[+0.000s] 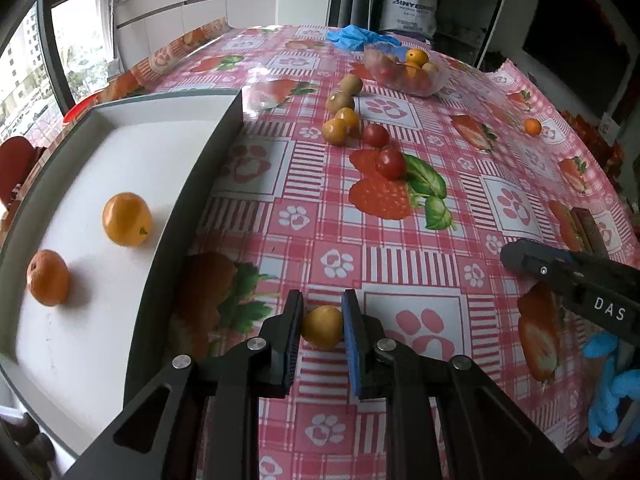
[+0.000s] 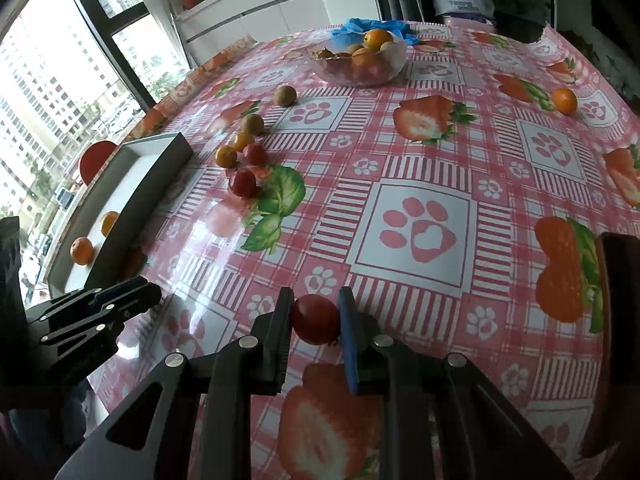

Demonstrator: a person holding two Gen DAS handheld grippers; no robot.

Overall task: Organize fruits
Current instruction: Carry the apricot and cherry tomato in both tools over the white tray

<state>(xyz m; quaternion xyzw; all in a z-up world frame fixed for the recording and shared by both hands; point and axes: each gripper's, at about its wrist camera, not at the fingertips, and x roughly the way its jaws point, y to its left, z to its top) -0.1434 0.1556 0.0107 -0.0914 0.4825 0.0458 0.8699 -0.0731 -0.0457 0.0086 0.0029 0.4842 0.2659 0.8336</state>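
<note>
1. Two grippers are seen over the checked tablecloth [image 2: 420, 148]; a wide bare stretch lies between them and the loose fruit cluster [image 1: 352, 128].
2. Left gripper [image 1: 322, 328] is pinched on a small yellow-orange fruit [image 1: 322, 327], just beside the dark tray wall [image 1: 192, 200].
3. Tray floor is white; two oranges [image 1: 127, 219] are set apart inside it.
4. Right gripper [image 2: 314, 320] is clamped on a red tomato [image 2: 315, 319], glossy and round, near the table's front edge.
5. A clear bowl [image 2: 396, 60] of mixed fruit is noted at the far edge; one orange [image 2: 564, 100] sits alone, well apart.
</note>
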